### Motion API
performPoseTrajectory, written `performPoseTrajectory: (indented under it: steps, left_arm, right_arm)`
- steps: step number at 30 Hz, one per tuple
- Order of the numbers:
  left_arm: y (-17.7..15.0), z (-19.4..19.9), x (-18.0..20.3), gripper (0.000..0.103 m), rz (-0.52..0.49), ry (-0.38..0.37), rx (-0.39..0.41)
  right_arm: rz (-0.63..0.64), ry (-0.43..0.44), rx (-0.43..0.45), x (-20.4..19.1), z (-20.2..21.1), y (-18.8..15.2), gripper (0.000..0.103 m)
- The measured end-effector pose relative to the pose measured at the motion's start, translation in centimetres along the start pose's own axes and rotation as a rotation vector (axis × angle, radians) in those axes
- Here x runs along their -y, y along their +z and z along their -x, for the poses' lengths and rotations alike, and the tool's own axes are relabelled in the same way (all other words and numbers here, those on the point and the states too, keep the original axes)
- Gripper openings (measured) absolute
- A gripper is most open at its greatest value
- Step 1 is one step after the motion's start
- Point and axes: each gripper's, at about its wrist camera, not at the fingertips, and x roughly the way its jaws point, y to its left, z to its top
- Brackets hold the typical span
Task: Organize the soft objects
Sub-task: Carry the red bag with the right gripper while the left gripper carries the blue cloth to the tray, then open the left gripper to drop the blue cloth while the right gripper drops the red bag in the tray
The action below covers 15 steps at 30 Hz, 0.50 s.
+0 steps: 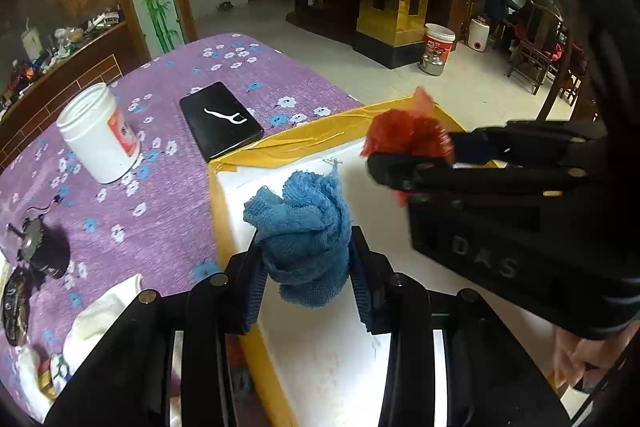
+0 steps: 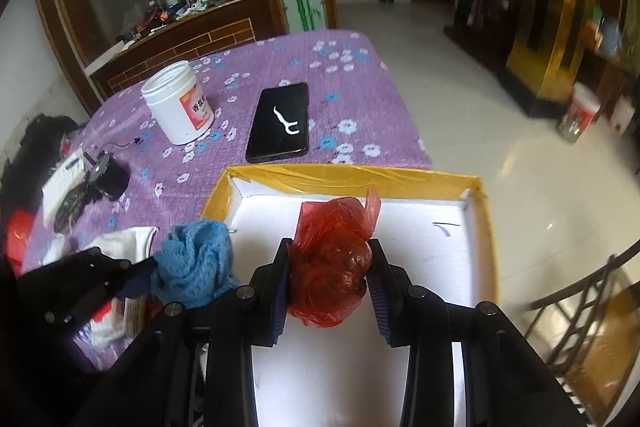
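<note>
Left tongs point(image 1: 308, 267) grip the blue cloth point(image 1: 304, 231); right tongs point(image 2: 330, 267) clamp a red plastic bag point(image 2: 330, 267) over the white box point(image 2: 474, 227), phone point(image 2: 280, 123) at eleven o'clock.

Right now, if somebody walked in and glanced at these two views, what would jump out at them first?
Two bright bundles held over the white tray with its yellow taped rim: a crumpled blue cloth pinched in the left gripper, and a wadded red plastic bag squeezed in the right gripper. Behind them on the purple flowered tablecloth lie a black phone with a white floss pick on it and an open white jar.
</note>
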Motion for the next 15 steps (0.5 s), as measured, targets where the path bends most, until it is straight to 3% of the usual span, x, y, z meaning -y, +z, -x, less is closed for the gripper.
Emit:
performPoseTrajectory:
  steps: [11, 15]
  left_arm:
    - [0.0, -2.2, -0.1, 0.036, 0.036, -0.039, -0.037]
    - [-0.1, -2.5, -0.1, 0.042, 0.028, -0.036, -0.032]
  right_arm:
    - [-0.049, -0.028, -0.067, 1.3, -4.2, 0.6, 0.039]
    - [-0.049, -0.043, -0.067, 1.6, -4.5, 0.7, 0.050]
